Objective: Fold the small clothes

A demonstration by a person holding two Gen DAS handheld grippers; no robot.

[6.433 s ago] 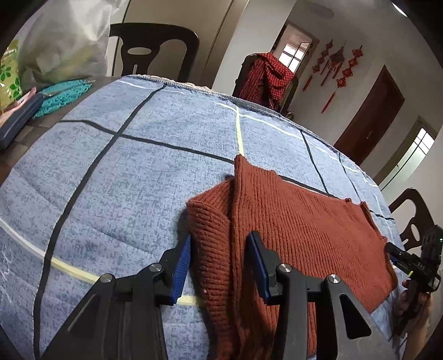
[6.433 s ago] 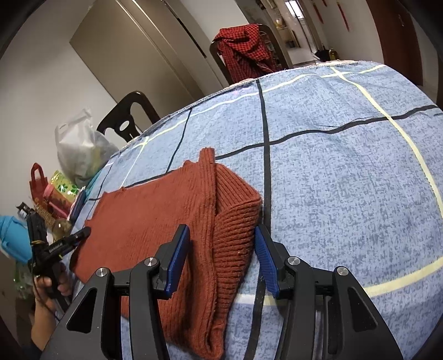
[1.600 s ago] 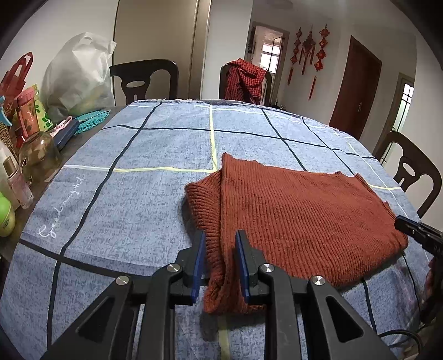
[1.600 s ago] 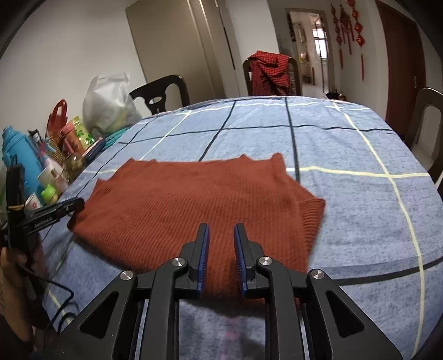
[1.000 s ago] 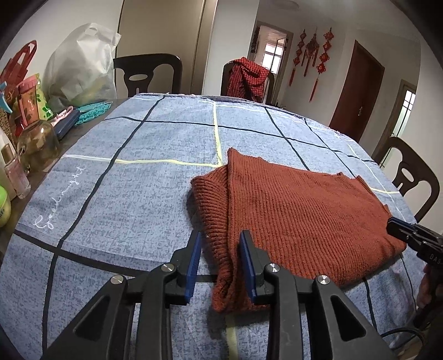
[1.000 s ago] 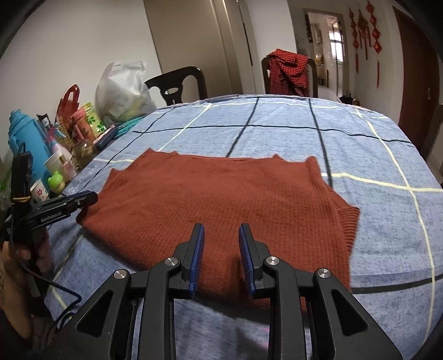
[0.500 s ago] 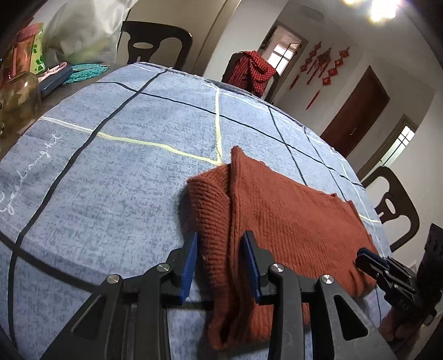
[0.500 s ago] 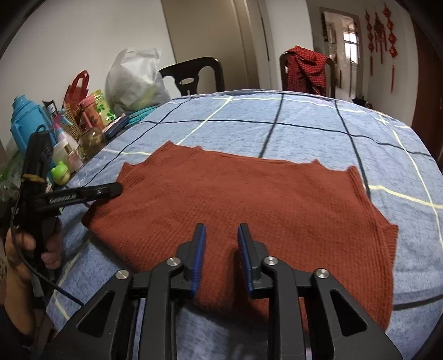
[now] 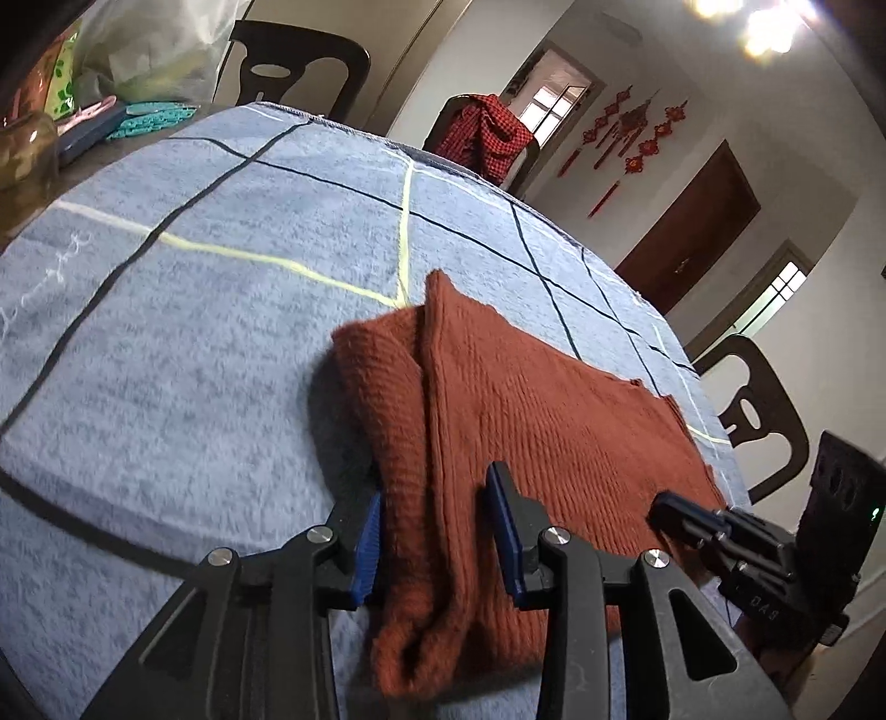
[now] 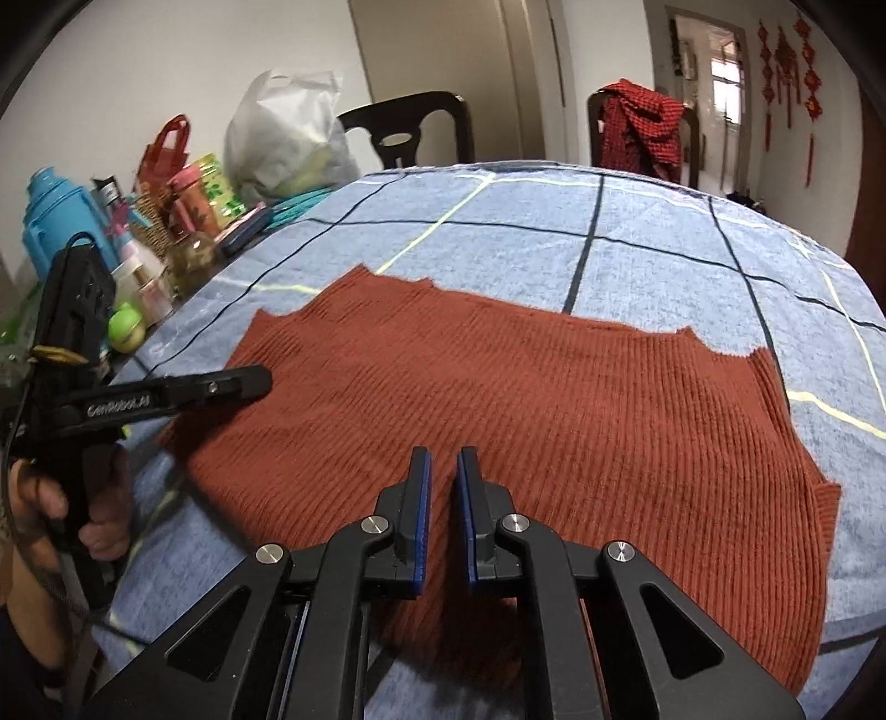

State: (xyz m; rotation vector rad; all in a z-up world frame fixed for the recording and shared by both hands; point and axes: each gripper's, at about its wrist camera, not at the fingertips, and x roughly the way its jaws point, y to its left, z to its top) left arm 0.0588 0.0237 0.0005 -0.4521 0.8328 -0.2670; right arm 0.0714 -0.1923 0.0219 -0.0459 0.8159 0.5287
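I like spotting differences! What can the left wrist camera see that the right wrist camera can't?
Only the left wrist view shows the ceiling lights and the open left gripper straddling the sweater's thick folded edge. Only the right wrist view shows the blue flask and green ball. Both show the sweater, checked cloth and red scarf.

We see pale walls; a dark wooden door [image 9: 686, 221]; red knot ornaments [image 9: 626, 133] hanging beside it; dark chairs [image 10: 410, 130] around the blue checked tablecloth [image 10: 637, 249]; a bright window [image 9: 554, 108] beyond.
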